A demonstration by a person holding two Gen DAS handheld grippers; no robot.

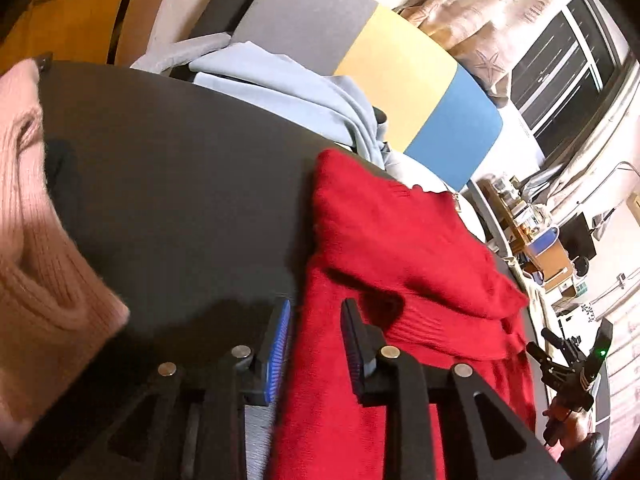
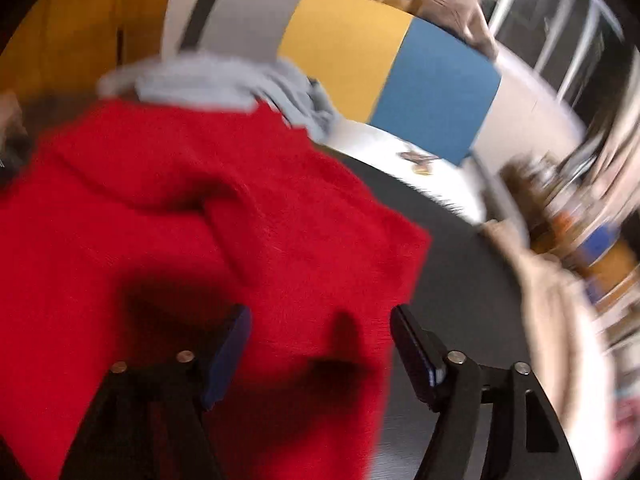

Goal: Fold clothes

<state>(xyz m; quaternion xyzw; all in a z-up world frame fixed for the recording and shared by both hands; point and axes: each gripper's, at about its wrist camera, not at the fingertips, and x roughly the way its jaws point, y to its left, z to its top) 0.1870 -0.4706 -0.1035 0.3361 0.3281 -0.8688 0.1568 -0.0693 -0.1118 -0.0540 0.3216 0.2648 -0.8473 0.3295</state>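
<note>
Left gripper [image 1: 316, 344]: we logged it with jaws parted a moderate way, straddling the near left edge of the red sweater [image 1: 400, 248]. Cloth lay between the fingers, but we could not say it was pinched; the pads looked to stand clear of it.

Right gripper [image 2: 322, 354]: jaws wide apart, nothing held, poised over the sweater's near right portion in a badly blurred view. It also showed small at the far right of the left wrist view [image 1: 568, 364].

Red sweater: fuzzy knit, lying on the dark table [image 1: 180, 184], right of centre, part-bundled, with one thick fold lapped across its middle and a ribbed band showing near that fold. We judged its long axis to run near to far, slanting slightly right toward the far end; which end was collar and which hem we could not tell.

Handling, as we judged it: soft, limp, moderately heavy for cloth, not fragile. It should drape and sag when lifted, and the nap should grip the pads well. Best holds, in our estimate: the ribbed band or a doubled edge, one gripper to each side, so the knit stretches evenly.

Other items recorded: pink knit garment [image 1: 36, 240] at the table's left; pale blue clothes [image 1: 280, 92] heaped at the far edge; a grey, yellow and blue panel [image 1: 400, 80] beyond them.
</note>
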